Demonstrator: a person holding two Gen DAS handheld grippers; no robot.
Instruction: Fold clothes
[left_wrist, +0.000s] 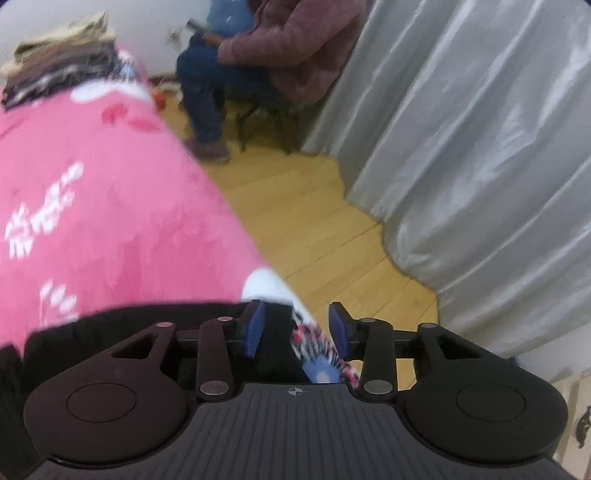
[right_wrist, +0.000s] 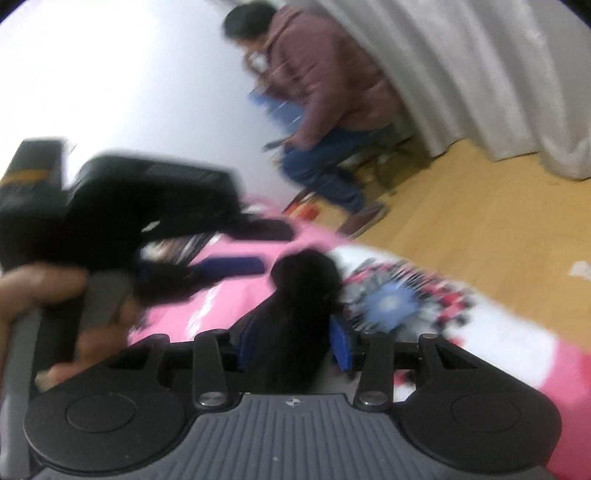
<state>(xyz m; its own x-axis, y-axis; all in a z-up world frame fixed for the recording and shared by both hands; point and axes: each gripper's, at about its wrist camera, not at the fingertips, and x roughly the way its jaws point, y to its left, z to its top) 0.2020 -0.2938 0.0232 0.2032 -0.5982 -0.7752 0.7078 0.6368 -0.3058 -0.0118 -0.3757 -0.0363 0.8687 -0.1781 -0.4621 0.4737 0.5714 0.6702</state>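
A black garment (left_wrist: 110, 325) lies along the near edge of a pink printed bedspread (left_wrist: 110, 206). In the left wrist view my left gripper (left_wrist: 295, 328) is open, its blue pads (left_wrist: 255, 328) wide apart above black cloth and a patterned corner of the bedspread. In the right wrist view a bunched lump of the black garment (right_wrist: 299, 280) fills the gap of my right gripper (right_wrist: 291, 345). The blue pads (right_wrist: 341, 343) stand apart and look open around it, though blur hides the contact. A hand (right_wrist: 37, 291) holds the left gripper (right_wrist: 255, 248) over the bed at the left.
A person in a maroon jacket (left_wrist: 288, 48) sits on a chair past the bed's far corner. Grey curtains (left_wrist: 480, 147) hang on the right above a wooden floor (left_wrist: 314, 221). A pile of folded clothes (left_wrist: 62, 62) sits at the bed's far end.
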